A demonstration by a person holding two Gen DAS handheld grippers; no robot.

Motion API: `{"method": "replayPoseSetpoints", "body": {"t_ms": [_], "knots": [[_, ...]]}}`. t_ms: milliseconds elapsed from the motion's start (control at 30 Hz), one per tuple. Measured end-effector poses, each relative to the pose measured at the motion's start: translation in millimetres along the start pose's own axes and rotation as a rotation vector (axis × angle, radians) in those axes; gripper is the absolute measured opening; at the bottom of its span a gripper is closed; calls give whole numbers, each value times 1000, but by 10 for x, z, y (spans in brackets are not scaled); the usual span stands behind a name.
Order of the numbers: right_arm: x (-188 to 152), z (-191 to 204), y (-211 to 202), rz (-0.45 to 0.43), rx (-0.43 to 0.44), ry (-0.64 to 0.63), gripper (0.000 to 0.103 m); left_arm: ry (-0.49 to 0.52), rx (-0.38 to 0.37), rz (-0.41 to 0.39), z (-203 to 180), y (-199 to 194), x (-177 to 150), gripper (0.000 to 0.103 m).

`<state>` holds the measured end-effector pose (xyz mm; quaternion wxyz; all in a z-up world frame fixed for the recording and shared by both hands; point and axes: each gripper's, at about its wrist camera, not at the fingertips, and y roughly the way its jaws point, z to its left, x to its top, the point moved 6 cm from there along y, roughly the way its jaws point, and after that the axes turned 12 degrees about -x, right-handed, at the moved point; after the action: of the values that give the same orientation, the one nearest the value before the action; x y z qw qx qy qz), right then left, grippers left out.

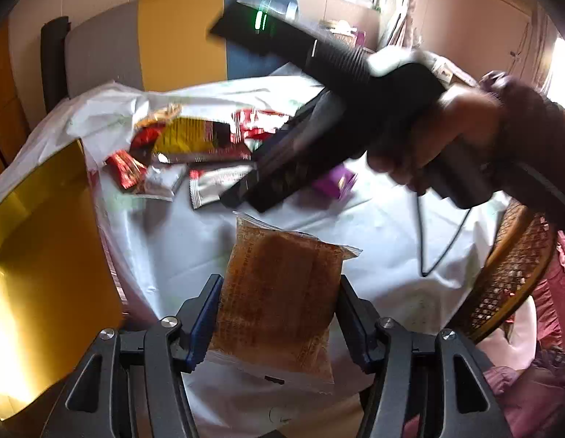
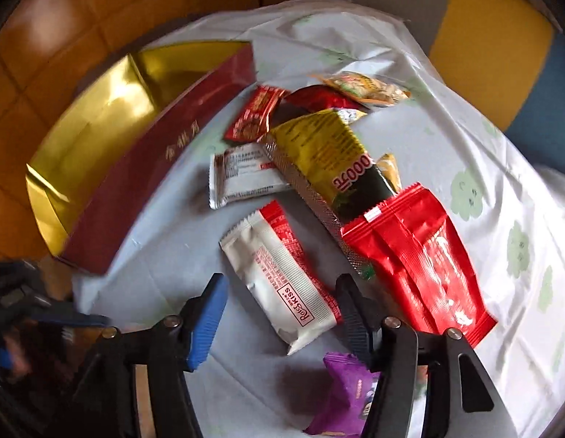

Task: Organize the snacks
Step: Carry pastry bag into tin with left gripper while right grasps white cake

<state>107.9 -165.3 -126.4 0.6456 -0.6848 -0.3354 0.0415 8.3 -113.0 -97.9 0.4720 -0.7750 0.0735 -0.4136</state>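
My left gripper [image 1: 279, 284] is shut on a clear packet with a brown cake [image 1: 279, 292] and holds it above the white tablecloth [image 1: 173, 241]. The gold-lined open box [image 1: 41, 255] is to its left. My right gripper [image 2: 279, 288] is open above a white-and-red snack packet [image 2: 279, 273] that lies between its fingers. A red packet [image 2: 417, 259], a yellow-and-green bag [image 2: 326, 153], a purple packet [image 2: 344, 394] and several small packets lie around it. The right gripper also shows in the left wrist view [image 1: 246, 193] over the snack pile [image 1: 195, 142].
The box [image 2: 100, 138] has dark red outer walls and sits at the table's left edge. A wicker chair [image 1: 512, 266] stands at the right. A yellow, grey and blue panel [image 1: 180, 36] is behind the table. A cable [image 1: 425, 244] hangs from the right gripper's handle.
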Motion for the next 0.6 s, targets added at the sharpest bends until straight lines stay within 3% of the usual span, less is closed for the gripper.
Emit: {"method": "replayPoseSetpoints", "body": {"t_ms": [67,133,267,400,500,600], "knots": [[-13,12,22,6,-22,-25,58,1,-22,-16,-14,-134,28,61],[-26,-27,27,-2,-61,-25,40,-14,-50,-37,13,-299,56,61],[-77,-86,3,-17,-56,0,35,-93,-84,-107,214,-667,129,61],[-118,-70,-20,-29,-82,5,35,-227,-13,-176,688,-920,233,61],[-148,-56,-35,-41,-69,26,38,-358,89,-188,1166,-972,302,61],[-151,-88,-16,-55,-52,53,39,-452,134,-179,1512,-920,363,61]]}}
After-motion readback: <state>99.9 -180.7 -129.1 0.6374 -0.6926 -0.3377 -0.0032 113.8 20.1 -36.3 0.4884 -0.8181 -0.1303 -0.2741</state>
